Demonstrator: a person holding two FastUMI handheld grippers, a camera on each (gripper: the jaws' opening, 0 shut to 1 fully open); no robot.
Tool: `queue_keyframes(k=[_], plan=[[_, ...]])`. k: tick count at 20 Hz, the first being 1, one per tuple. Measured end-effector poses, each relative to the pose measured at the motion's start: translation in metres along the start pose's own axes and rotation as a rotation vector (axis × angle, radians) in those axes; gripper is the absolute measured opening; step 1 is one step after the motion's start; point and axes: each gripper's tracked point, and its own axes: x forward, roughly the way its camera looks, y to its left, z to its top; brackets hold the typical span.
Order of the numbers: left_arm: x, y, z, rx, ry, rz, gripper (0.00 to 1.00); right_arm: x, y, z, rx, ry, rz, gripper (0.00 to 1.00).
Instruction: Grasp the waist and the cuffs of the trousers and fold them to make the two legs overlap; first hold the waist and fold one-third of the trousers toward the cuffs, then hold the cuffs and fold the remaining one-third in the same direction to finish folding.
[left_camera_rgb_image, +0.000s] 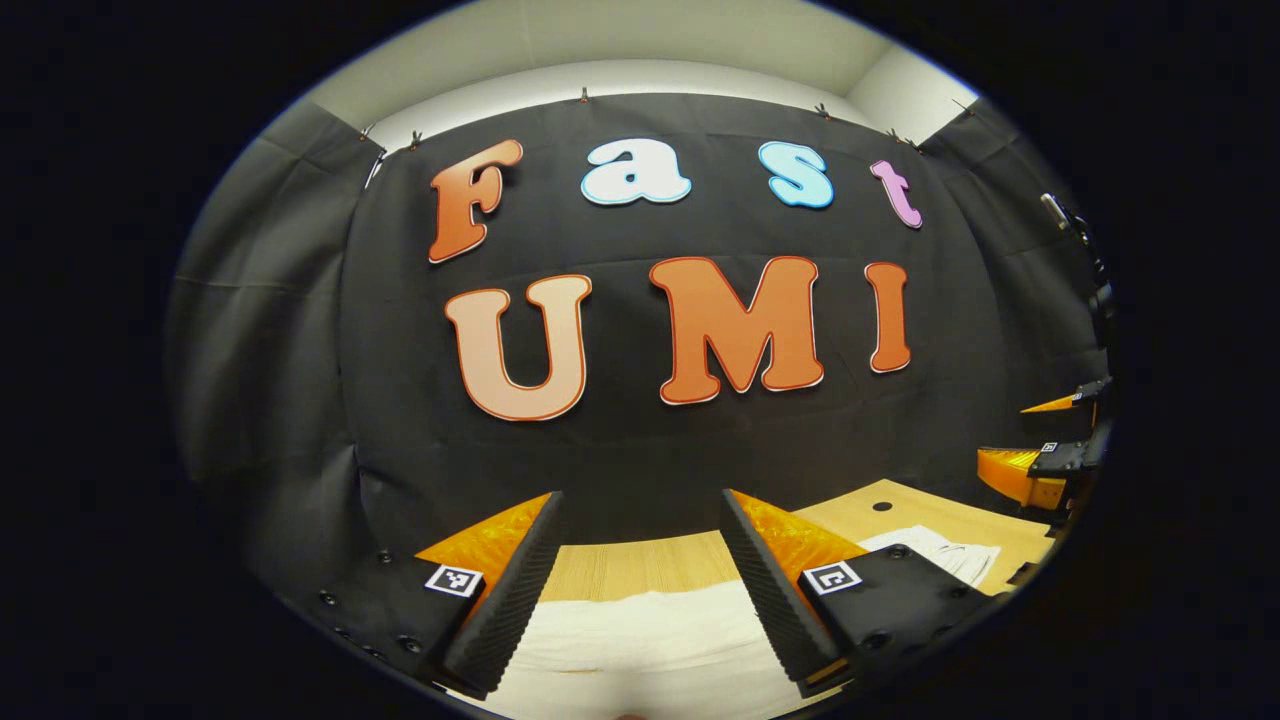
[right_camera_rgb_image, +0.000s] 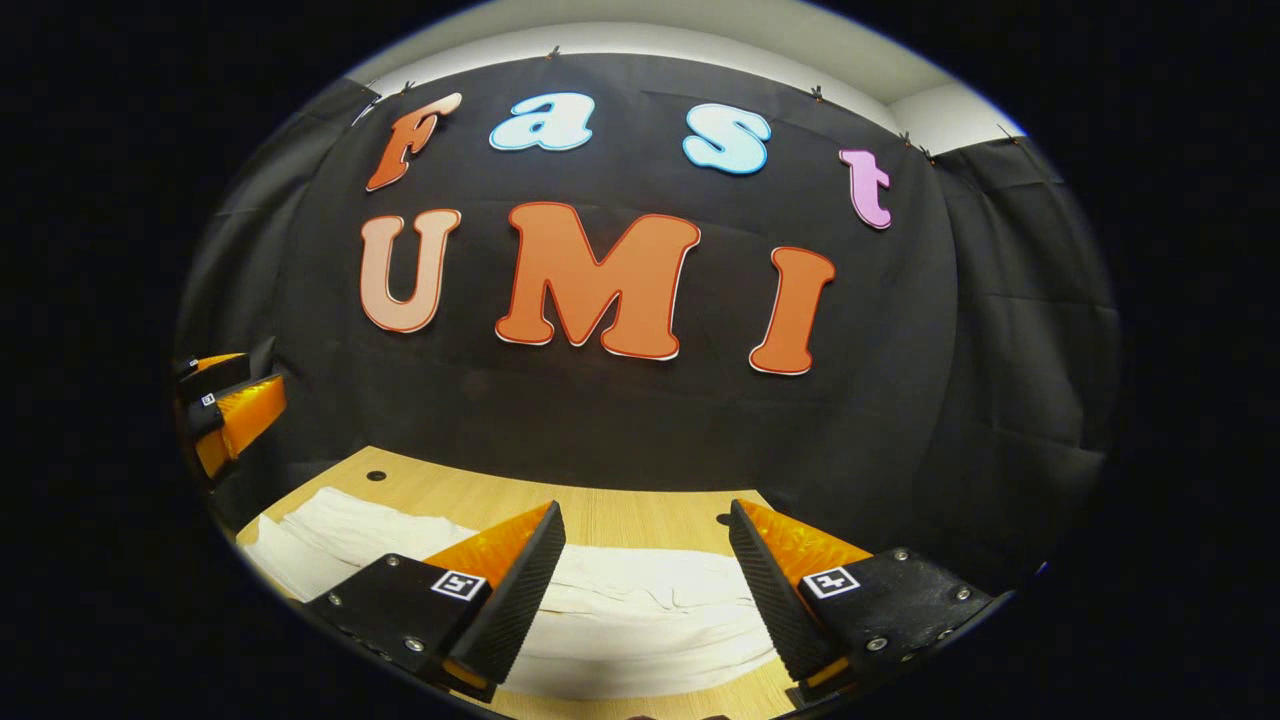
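left gripper: nearest of all in the left gripper view; jaws released and spread wide, nothing between them, hovering above pale cloth.
right gripper: same story in the right gripper view; jaws released, wide apart, holding nothing, poised over the cloth with the far end of the fabric between the fingers' line of sight.
trousers: white, lying flat on the worktop, spread sideways across it. in the right gripper view the cloth runs from under the jaws off to the left, with soft wrinkles and a layered edge; in the left gripper view it shows again beneath the jaws and farther right.
which end is which: i cannot tell waist from cuffs from here; the fabric is too plain and partly cut off at the bottom.
other gripper seen afar: the right one sits at the right edge of the left gripper view; the left one at the left edge of the right gripper view. the two are well apart, one toward each end of the garment.
progress: looks like the very start to me. nothing is gripped, and no clear third-fold shows. whether the legs already overlap i cannot say for sure.
left to do: by my reckoning, grasp the two ends, lay leg on leg, then both third-folds.
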Motion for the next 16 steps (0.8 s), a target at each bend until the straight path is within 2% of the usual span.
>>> queue_keyframes(k=[7, 11, 16], plan=[[-0.009, 0.03, -0.027, 0.055, 0.032, 0.002, 1.0, -0.002, -0.016, -0.015, 0.052, 0.069, -0.085, 0.99], [-0.012, 0.042, -0.037, 0.055, 0.058, 0.018, 1.0, 0.011, -0.041, -0.042, 0.111, 0.175, -0.128, 0.99], [-0.006, 0.036, -0.04, 0.065, 0.079, 0.066, 1.0, 0.027, -0.075, -0.084, 0.238, 0.315, -0.14, 0.99]])
